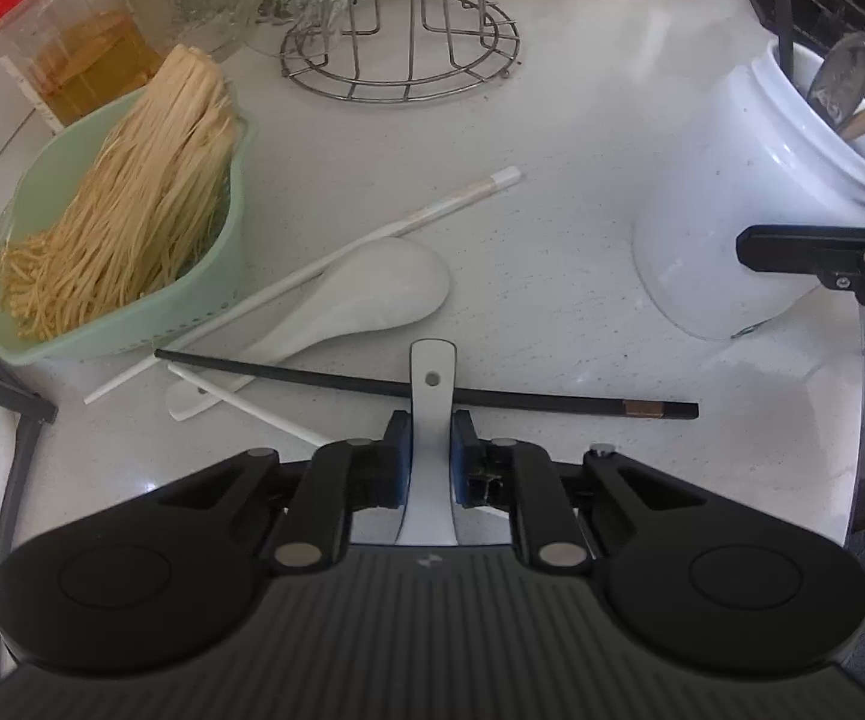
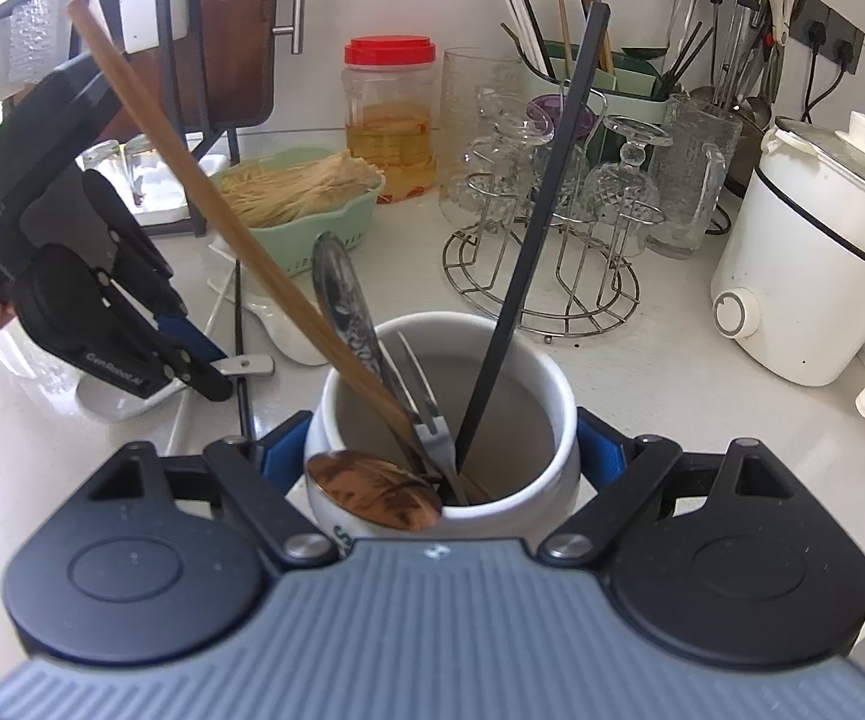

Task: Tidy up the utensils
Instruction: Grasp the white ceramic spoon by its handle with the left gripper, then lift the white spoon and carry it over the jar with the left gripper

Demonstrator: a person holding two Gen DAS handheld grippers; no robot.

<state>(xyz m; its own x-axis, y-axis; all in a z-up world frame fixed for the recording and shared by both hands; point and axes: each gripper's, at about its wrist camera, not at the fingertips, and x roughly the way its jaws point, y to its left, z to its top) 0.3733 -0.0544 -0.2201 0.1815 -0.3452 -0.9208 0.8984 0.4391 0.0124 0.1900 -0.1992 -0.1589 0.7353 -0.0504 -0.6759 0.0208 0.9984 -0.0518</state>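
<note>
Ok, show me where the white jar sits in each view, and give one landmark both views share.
Left wrist view: the white jar stands at the right edge, tilted, with the right gripper against it.
Right wrist view: the jar is at bottom centre, clamped between the blue pads, with utensils standing in it.
Shared landmark: the green basket of noodles.
</note>
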